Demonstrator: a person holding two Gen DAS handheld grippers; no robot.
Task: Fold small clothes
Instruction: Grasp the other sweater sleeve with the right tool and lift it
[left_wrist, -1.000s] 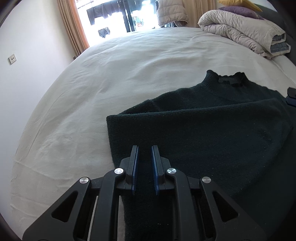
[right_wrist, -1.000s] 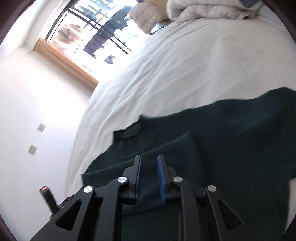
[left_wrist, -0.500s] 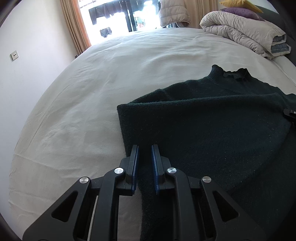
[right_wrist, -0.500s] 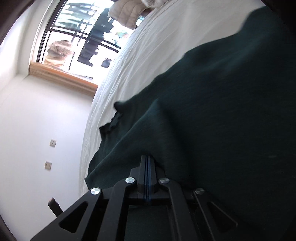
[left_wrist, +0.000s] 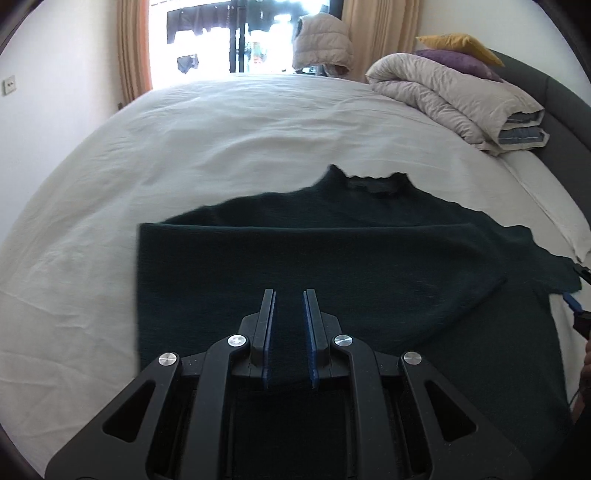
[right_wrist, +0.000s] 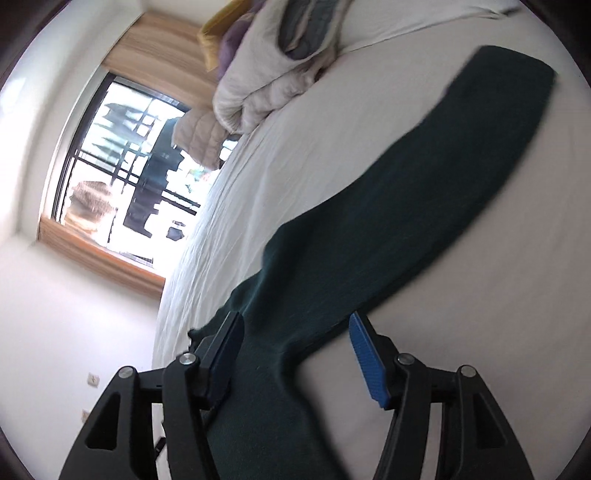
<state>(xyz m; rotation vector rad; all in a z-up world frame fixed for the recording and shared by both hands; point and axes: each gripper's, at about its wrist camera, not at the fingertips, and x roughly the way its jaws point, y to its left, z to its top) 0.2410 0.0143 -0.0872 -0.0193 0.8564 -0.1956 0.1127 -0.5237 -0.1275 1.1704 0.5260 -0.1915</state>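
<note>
A dark green sweater (left_wrist: 332, 258) lies flat on the white bed sheet (left_wrist: 184, 147), collar (left_wrist: 373, 181) at the far side. One sleeve is folded across its body. My left gripper (left_wrist: 288, 295) hovers over the near part of the body, its jaws nearly together and nothing visibly pinched. In the right wrist view the other sleeve (right_wrist: 424, 192) stretches out over the sheet. My right gripper (right_wrist: 295, 317) straddles its near end; the jaws are opening wide and the blue pads (right_wrist: 365, 362) stand off the cloth. Its tip (left_wrist: 572, 302) peeks in at the left view's right edge.
A folded beige duvet (left_wrist: 454, 96) with a yellow pillow (left_wrist: 458, 42) and a purple pillow (left_wrist: 454, 61) sits at the far right by the grey headboard (left_wrist: 554, 96). A puffy jacket (left_wrist: 321, 44) hangs by the bright window (left_wrist: 229, 37). White walls flank the bed.
The right gripper was shut on sweater fabric; it has let go, swung over to the outstretched sleeve and rolled. The left gripper shifted over the sweater's body, jaws unchanged.
</note>
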